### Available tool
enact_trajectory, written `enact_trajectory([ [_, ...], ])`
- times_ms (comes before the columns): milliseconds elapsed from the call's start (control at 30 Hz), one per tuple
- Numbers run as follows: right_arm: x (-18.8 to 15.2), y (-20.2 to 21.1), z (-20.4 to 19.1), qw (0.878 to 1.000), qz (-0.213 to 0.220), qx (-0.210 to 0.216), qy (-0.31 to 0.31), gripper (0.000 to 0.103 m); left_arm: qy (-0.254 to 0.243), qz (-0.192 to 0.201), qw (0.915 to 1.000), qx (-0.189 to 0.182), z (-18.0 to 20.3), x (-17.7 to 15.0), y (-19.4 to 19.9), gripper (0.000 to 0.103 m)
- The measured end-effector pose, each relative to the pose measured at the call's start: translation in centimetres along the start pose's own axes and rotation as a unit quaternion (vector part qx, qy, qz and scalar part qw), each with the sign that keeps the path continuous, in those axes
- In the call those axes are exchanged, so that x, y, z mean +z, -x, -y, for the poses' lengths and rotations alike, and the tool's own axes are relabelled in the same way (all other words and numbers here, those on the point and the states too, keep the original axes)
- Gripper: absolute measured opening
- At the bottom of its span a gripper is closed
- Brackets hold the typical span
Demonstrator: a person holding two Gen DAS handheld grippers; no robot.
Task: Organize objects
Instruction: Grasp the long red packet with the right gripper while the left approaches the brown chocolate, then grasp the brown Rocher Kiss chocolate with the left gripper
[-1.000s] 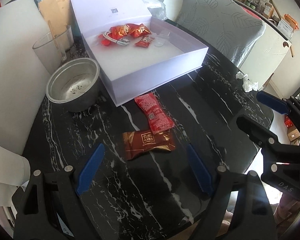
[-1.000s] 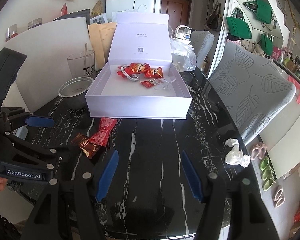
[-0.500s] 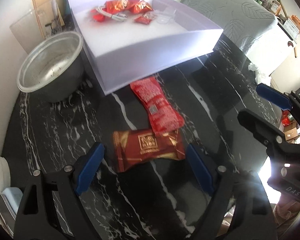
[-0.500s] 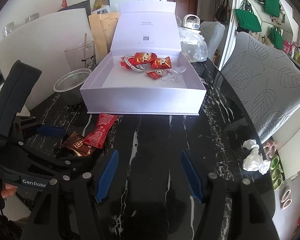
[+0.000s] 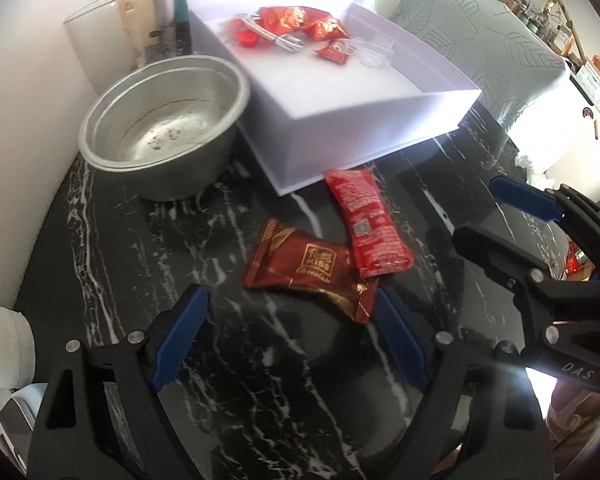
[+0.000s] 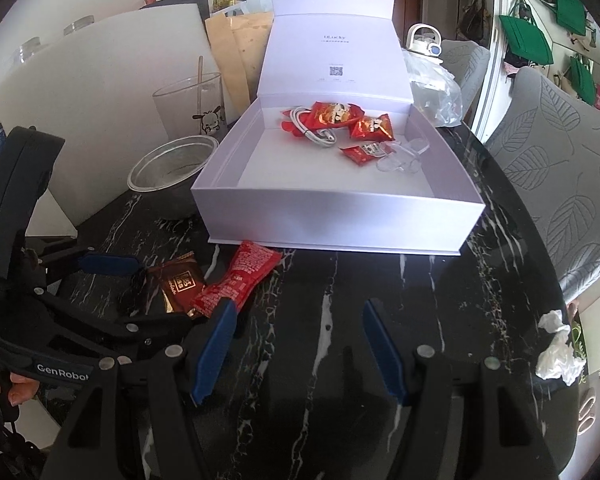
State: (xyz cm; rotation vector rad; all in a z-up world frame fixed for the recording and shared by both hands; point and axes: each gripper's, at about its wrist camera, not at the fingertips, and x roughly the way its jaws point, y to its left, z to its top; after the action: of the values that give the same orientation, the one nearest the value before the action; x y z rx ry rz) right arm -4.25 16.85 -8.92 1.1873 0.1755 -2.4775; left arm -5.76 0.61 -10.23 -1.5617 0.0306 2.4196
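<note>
Left gripper (image 5: 288, 336), jaws wide and empty, straddles the brown chocolate packet (image 5: 308, 270) beside the white box (image 5: 364, 136) front edge. Right gripper (image 6: 300, 344) likewise empty. Risk: the overlapping red packet (image 5: 364, 220) may be dragged along.

On a black marble table (image 5: 112, 256), the left gripper (image 5: 290, 336) hangs jaws apart just short of a brown chocolate packet (image 5: 308, 270). A red snack packet (image 5: 366, 222) overlaps the chocolate's corner at two o'clock. A white box (image 5: 360, 128) sits at twelve, a metal bowl (image 5: 164, 132) at ten, the right gripper (image 5: 496, 216) at three.
</note>
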Motion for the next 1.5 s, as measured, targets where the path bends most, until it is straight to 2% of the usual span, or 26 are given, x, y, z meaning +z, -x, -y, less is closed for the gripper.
enact_trajectory([
  [233,1.0,-2.3,-0.9,1.000,-0.011,0.023,-0.013,0.066,0.007,-0.002,0.9999,0.014,-2.1,0.1,0.1,0.085],
  [500,1.5,-4.8,-1.9,0.999,-0.027,0.029,-0.012,0.066,0.026,-0.004,0.9989,0.040,-4.4,0.2,0.2,0.085],
  [633,1.4,-5.5,-2.2,0.999,-0.031,0.017,-0.013,0.066,0.030,-0.004,0.9990,0.033,-4.9,0.2,0.3,0.085],
  [767,1.2,-5.8,-2.3,1.000,-0.019,-0.004,-0.001,0.066,0.030,-0.002,0.9995,0.010,-4.6,0.4,0.3,0.085],
  [800,1.1,-5.7,-2.2,1.000,-0.014,-0.005,-0.004,0.065,0.029,-0.002,0.9996,0.005,-4.5,0.4,0.3,0.085],
  [833,1.0,-5.7,-2.1,1.000,-0.011,-0.005,-0.005,0.058,0.028,-0.002,0.9996,0.001,-4.4,0.5,0.3,0.085],
  [867,1.0,-5.6,-2.1,1.000,-0.008,-0.001,-0.002,0.041,0.026,-0.002,0.9996,-0.003,-4.2,0.5,0.2,0.085],
  [1067,0.9,-5.2,-1.4,1.000,-0.012,0.010,-0.006,0.024,0.007,0.007,0.9999,0.009,-2.5,1.5,-0.5,0.085],
  [1200,0.7,-4.9,-0.7,1.000,-0.013,0.004,-0.007,0.021,-0.005,0.014,0.9997,0.021,-1.5,2.1,-0.8,0.084],
  [1267,0.5,-4.6,-0.5,1.000,-0.012,0.003,-0.008,0.021,-0.009,0.020,0.9995,0.024,-1.1,2.3,-0.8,0.081],
  [1333,0.3,-4.4,-0.2,1.000,-0.011,0.004,-0.011,0.021,-0.006,0.019,0.9996,0.019,-1.0,2.5,-1.0,0.071],
  [1500,-0.1,-4.0,0.0,1.000,-0.010,0.005,-0.019,0.021,0.017,0.011,0.9998,-0.007,-1.3,2.9,-1.0,0.069],
])
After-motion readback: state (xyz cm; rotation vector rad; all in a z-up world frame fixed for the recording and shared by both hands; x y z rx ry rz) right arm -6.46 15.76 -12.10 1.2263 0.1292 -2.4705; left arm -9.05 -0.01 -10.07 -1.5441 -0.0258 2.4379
